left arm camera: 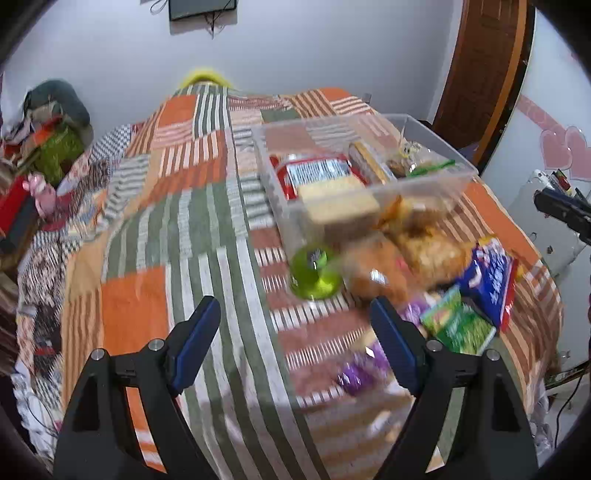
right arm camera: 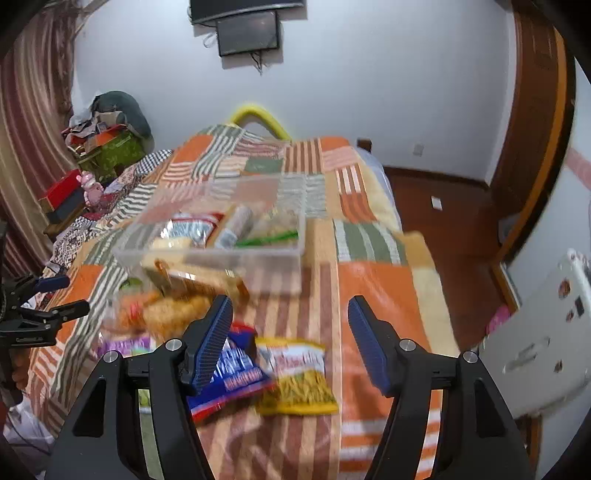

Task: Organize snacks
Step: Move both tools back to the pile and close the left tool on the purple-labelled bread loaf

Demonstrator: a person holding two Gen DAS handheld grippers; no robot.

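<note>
A clear plastic bin (left arm camera: 443, 144) stands on the patchwork bed and holds several snack packets. In front of it lie a green jelly cup (left arm camera: 314, 273), orange snack bags (left arm camera: 376, 273), a blue packet (left arm camera: 491, 277), a green packet (left arm camera: 458, 325) and a purple packet (left arm camera: 362, 373). My left gripper (left arm camera: 295, 302) is open and empty, above the quilt just short of the cup. My right gripper (right arm camera: 290, 300) is open and empty, hovering over the blue packet (right arm camera: 236, 373) and a yellow-green packet (right arm camera: 295, 376), with the bin (right arm camera: 258, 258) beyond. Both views are motion-blurred.
The striped quilt (left arm camera: 155, 229) covers the whole bed. Boxes and clothes (left arm camera: 48, 147) are piled at its left side. A wooden door (right arm camera: 535, 129) and bare floor (right arm camera: 443, 206) lie to the right, with a white appliance (right arm camera: 535, 343) close by. A screen (right arm camera: 247, 31) hangs on the far wall.
</note>
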